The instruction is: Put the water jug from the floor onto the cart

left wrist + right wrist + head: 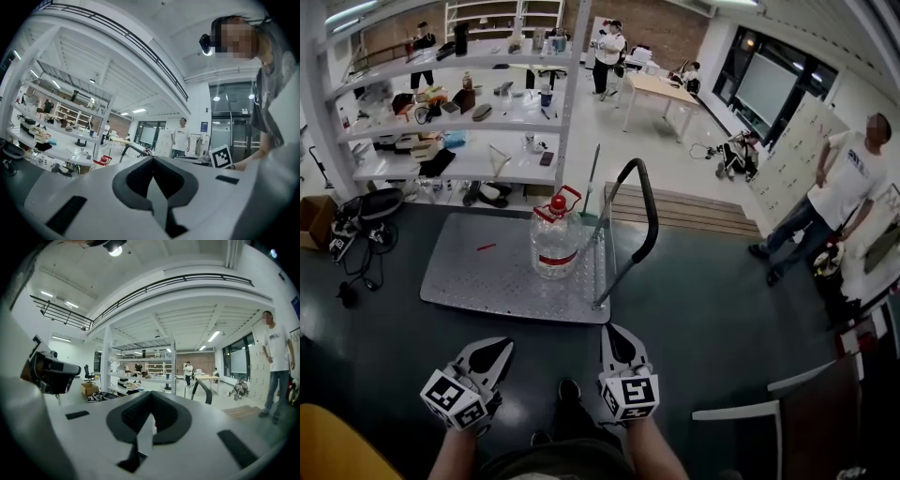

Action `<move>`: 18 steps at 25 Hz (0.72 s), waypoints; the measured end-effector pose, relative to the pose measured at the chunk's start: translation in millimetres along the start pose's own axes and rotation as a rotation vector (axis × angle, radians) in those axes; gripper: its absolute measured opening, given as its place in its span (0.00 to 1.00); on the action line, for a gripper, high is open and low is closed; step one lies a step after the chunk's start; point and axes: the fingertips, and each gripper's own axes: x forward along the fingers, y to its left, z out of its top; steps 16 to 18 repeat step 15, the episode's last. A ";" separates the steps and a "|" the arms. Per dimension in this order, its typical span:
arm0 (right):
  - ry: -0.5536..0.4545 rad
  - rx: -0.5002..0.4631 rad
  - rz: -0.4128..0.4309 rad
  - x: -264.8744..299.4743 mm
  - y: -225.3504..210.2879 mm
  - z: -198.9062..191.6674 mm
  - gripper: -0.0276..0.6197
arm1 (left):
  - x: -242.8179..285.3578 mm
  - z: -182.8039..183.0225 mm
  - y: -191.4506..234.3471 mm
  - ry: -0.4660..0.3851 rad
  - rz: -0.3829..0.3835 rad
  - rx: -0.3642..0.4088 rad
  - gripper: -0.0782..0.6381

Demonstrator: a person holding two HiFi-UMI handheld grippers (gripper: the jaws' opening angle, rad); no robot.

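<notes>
On cart point(484, 277): whole jug point(555, 246), head view

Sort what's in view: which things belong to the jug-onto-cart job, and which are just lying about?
Job:
- water jug, standing on the cart
- left gripper and right gripper, both shut and empty

Lying about:
- shelves
- shoes
- cables
- cardboard box
- small red thing on the cart deck
</notes>
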 end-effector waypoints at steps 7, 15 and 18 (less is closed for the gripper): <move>0.003 -0.006 0.012 -19.5 18.4 0.4 0.02 | -24.6 -6.7 -9.7 0.006 0.012 -0.011 0.12; 0.017 -0.005 -0.019 -57.3 15.6 -4.5 0.02 | -43.3 -17.6 -28.9 -0.002 -0.003 -0.017 0.12; 0.017 -0.005 -0.019 -57.3 15.6 -4.5 0.02 | -43.3 -17.6 -28.9 -0.002 -0.003 -0.017 0.12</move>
